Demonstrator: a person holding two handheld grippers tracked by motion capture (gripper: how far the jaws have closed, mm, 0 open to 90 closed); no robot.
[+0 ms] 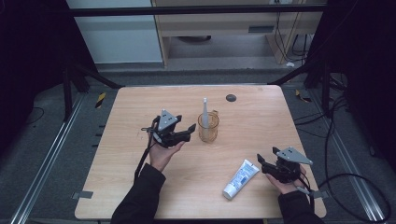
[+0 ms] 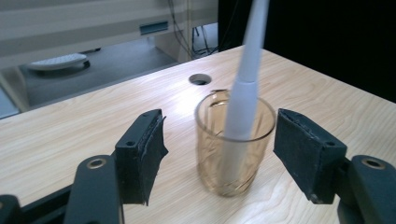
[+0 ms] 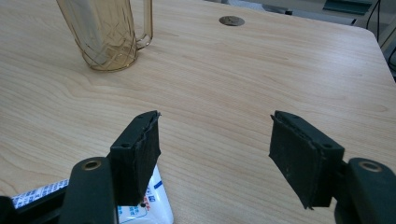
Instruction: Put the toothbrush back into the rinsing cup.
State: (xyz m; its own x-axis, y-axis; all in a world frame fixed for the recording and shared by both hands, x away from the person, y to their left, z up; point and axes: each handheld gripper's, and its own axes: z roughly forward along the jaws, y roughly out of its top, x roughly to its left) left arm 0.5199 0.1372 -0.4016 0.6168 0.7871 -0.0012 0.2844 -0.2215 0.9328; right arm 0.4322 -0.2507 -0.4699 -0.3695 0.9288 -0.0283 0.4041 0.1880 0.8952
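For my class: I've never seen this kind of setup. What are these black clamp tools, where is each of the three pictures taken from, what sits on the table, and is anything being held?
A person sits at a wooden table and holds a hand-operated two-jaw gripper in each hand. The high view looks down from above. The other two pictures come from small cameras riding on each gripper, looking along its black jaws.

On the table stand an amber glass mug with a white electric toothbrush upright inside, and a toothpaste tube lies flat.

The left gripper is open beside the mug, its jaws on either side without touching. The right gripper is open next to the tube. Nothing is held.
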